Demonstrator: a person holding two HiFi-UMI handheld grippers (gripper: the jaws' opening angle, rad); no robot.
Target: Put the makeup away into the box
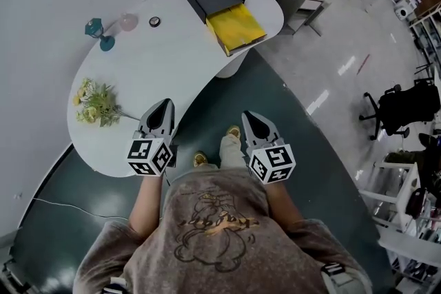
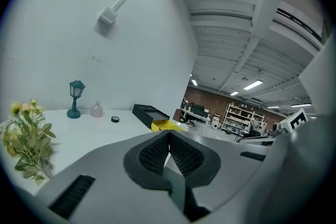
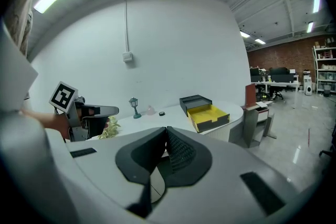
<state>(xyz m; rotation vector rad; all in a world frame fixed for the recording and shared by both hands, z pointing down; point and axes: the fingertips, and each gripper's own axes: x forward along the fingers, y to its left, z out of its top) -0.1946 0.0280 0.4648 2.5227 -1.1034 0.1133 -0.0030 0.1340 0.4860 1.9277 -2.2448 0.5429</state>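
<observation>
Head view: my left claw (image 1: 162,109) sits low in the frame, left of centre, over the near edge of the white table (image 1: 165,65). Its jaws are pressed together on nothing. My right claw (image 1: 248,119), low and right of centre over the dark floor (image 1: 289,134), is likewise closed and empty. Both tips point up the frame. The box (image 1: 220,9) lies at the upper middle on the table's far end. Its long axis runs from upper left to lower right, and its yellow tray is pulled out toward the lower right. The makeup stands at upper left: a small round black jar (image 1: 154,21) and an upright pink bottle (image 1: 128,22) beside a teal lamp (image 1: 100,34). Flowers (image 1: 95,104) lie at the left. Beyond are a white wall, shelving and office chairs.
</observation>
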